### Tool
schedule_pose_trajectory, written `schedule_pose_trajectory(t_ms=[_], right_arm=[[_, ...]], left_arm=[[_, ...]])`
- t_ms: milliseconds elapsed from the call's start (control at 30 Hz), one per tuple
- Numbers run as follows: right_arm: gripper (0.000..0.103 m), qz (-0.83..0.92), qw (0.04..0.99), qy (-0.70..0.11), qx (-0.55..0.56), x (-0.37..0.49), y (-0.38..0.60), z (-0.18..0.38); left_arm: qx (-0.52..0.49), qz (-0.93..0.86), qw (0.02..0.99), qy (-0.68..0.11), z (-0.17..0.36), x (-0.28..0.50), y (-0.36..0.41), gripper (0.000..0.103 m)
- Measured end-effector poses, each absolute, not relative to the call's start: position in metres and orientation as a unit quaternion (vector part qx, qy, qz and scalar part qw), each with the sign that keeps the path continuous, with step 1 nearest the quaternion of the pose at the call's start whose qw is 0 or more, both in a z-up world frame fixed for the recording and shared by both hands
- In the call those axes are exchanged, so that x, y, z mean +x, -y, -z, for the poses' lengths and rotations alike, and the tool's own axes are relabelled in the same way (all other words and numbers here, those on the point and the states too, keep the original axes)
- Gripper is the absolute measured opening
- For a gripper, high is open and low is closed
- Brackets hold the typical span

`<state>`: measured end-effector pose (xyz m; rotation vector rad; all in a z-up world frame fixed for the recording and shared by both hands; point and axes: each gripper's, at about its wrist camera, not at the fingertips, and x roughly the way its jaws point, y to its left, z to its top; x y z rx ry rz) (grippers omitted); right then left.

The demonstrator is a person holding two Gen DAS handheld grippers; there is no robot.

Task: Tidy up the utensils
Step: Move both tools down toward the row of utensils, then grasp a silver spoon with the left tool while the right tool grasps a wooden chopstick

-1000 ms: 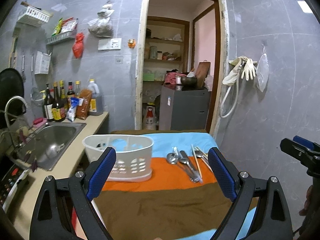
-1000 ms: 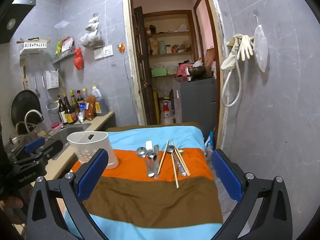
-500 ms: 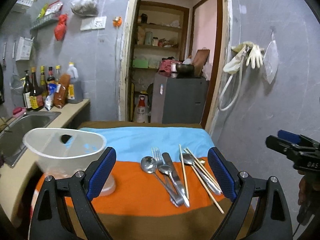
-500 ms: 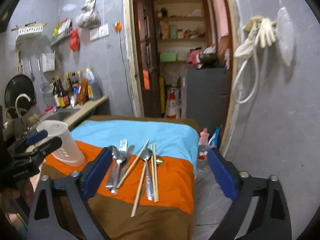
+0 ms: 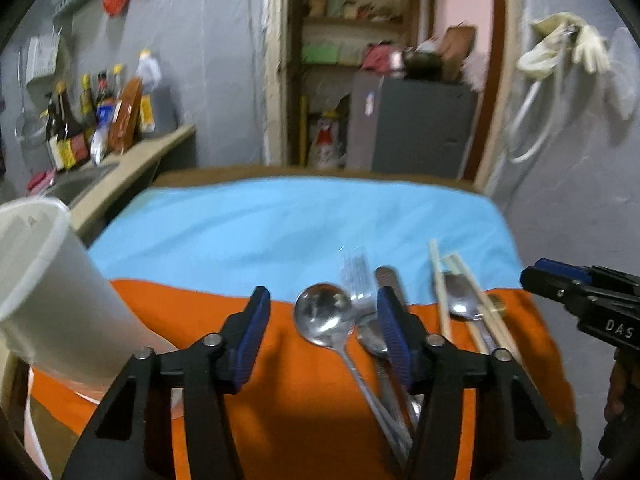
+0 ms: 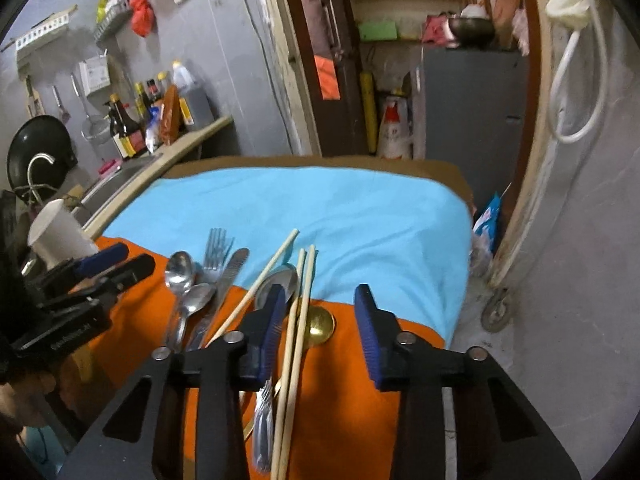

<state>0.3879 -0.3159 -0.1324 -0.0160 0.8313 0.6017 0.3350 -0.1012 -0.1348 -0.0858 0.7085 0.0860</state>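
Left gripper: your jaws are closing, low over the orange stripe; a round-bowled spoon lies in the gap, yet neither pad presses on it, so nothing is pinched.
Right gripper: your jaws are closing here too; two chopsticks and a gold spoon sit between the pads, untouched from what you can see.
Utensils: they lie on the striped cloth, across the line where orange meets blue; the fork, knife and two steel spoons cluster on your left, and a third chopstick slants away from the pair.
Holder: the white plastic holder stands at the cloth's left edge, just beside your left gripper.
Hidden: your left gripper's right finger covers part of the fork and knife; the handles run under the gripper body and drop out of sight.
Cut off: the holder's left side leaves the frame, and its base is masked by the gripper.
Hard to make out: the left wrist view is smeared, so the fork tines read as streaks; a large spoon under the chopsticks shows only its bowl.
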Motion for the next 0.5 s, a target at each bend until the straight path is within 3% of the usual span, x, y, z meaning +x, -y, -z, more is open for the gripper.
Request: schedule_pose_trajectory(t_ms=[167, 500], right_arm=[[0.020, -0.296, 0.860, -0.415, -0.001, 0.408, 0.312, 0.148], [0.013, -0.312, 0.841, -0.441, 0.008, 0.432, 0.300, 0.159]], left_arm=[[-0.075, -0.052, 0.913, -0.398, 0.158, 0.353, 0.084, 0.037], [-0.127, -0.026, 0.898, -0.421, 0.170, 0.362, 0.059, 0.036]])
